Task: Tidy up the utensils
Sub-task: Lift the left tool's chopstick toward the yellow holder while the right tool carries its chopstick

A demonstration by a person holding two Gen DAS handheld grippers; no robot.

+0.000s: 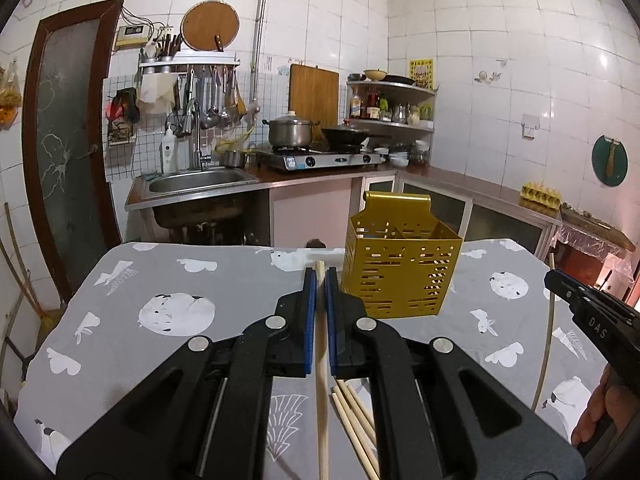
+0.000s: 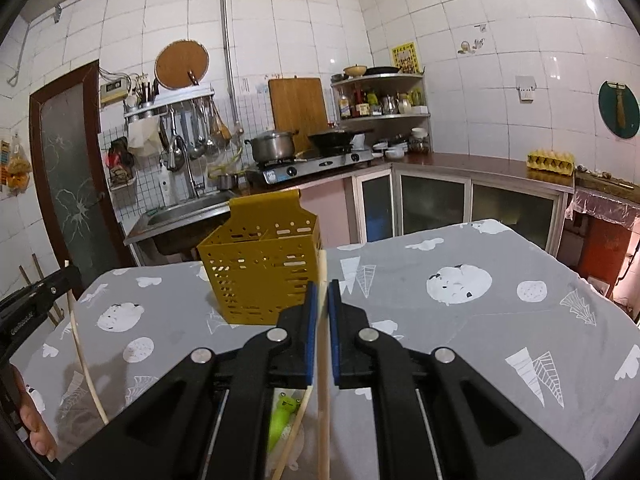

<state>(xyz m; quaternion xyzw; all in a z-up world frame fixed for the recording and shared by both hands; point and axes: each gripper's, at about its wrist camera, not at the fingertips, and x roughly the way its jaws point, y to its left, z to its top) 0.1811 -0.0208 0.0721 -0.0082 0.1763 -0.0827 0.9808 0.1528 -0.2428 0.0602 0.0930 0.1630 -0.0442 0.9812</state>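
Observation:
A gold perforated utensil holder (image 1: 400, 276) stands upright on the grey patterned tablecloth (image 1: 160, 280); it also shows in the right wrist view (image 2: 260, 276). My left gripper (image 1: 320, 280) is shut on a wooden chopstick (image 1: 321, 380), left of the holder. My right gripper (image 2: 322, 292) is shut on another wooden chopstick (image 2: 323, 400), right of the holder. Several loose chopsticks (image 1: 356, 420) lie under the left gripper. A green frog-shaped utensil (image 2: 282, 412) lies below the right gripper.
The right gripper (image 1: 588, 316) shows at the left view's right edge, the left gripper (image 2: 32, 304) at the right view's left edge. Behind the table are a sink (image 1: 200, 184), a stove with pots (image 1: 320, 156) and a counter (image 1: 480, 188).

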